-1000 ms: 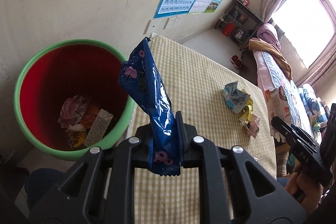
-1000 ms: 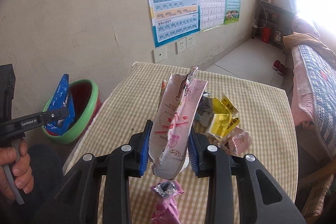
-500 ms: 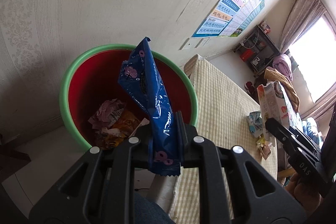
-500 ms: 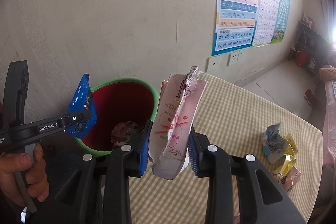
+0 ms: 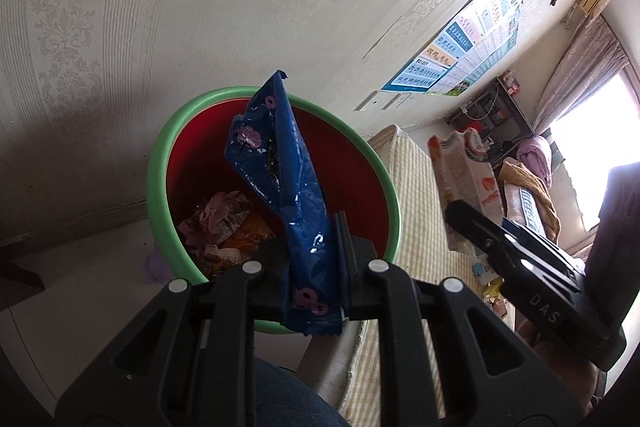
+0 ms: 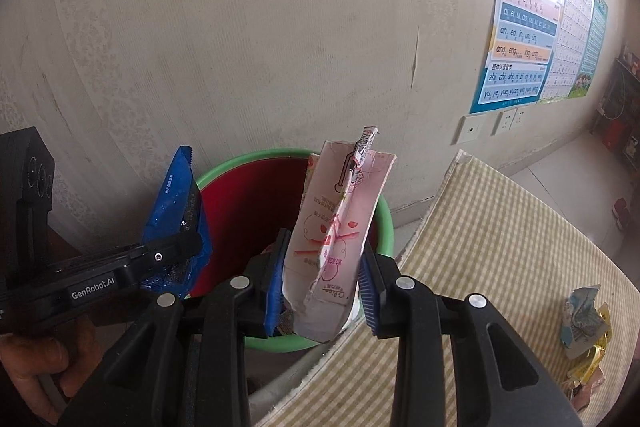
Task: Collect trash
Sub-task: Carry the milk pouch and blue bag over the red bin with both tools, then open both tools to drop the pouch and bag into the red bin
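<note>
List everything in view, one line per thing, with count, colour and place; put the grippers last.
bin: one, green rim, red inside, on the floor by the wall
trash in bin: several pieces, pink and orange, at the bottom
table: one, yellow checked cloth, beside the bin
loose wrappers: a few, blue, yellow, pink, on the table
wall posters: several, blue and white
blue wrapper: one, above the bin
pink carton: one, above the bin
left gripper: black, clamping the blue wrapper
right gripper: black, blue pads, clamping the pink carton
</note>
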